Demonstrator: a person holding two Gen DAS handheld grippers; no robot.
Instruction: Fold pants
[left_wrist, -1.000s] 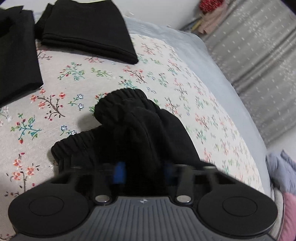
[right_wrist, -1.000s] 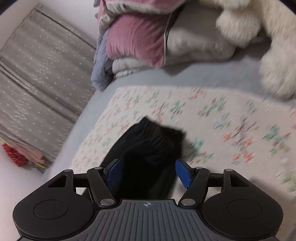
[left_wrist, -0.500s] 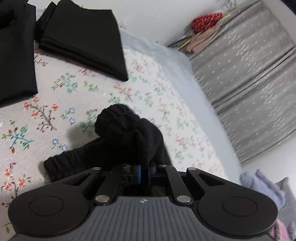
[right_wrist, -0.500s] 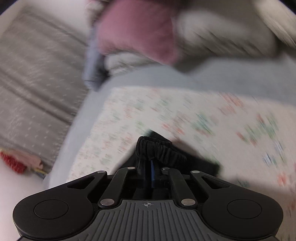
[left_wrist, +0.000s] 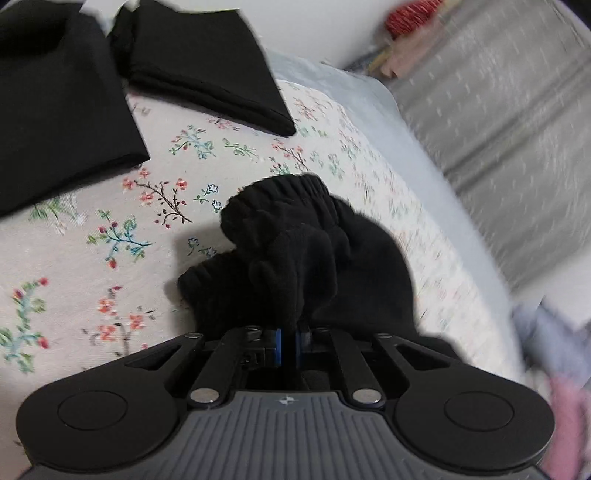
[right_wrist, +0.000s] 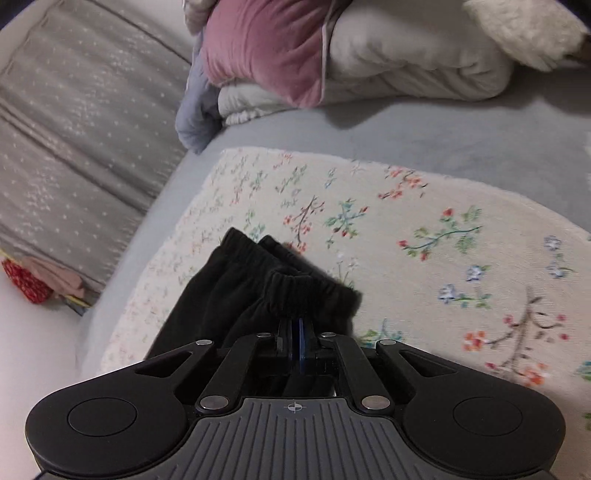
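Note:
Crumpled black pants (left_wrist: 317, 258) lie on a floral cloth (left_wrist: 122, 236) spread over the bed. My left gripper (left_wrist: 289, 345) is shut on a bunched fold of the black pants just below the gathered elastic waistband (left_wrist: 280, 192). In the right wrist view, the same black pants (right_wrist: 236, 291) show an elastic cuff (right_wrist: 310, 291) lifted off the floral cloth (right_wrist: 424, 266). My right gripper (right_wrist: 297, 341) is shut on that cuff, its blue pads pressed close together with black fabric between them.
Two folded black garments (left_wrist: 207, 66) (left_wrist: 55, 103) lie at the far left of the floral cloth. A pile of pink and white bedding (right_wrist: 332, 55) sits on the grey sheet beyond the pants. A grey curtain (left_wrist: 509, 147) hangs past the bed's edge.
Both grippers went from open around the pants to shut on the fabric. The cuff in the right gripper and the fold in the left have been lifted and dragged a little.

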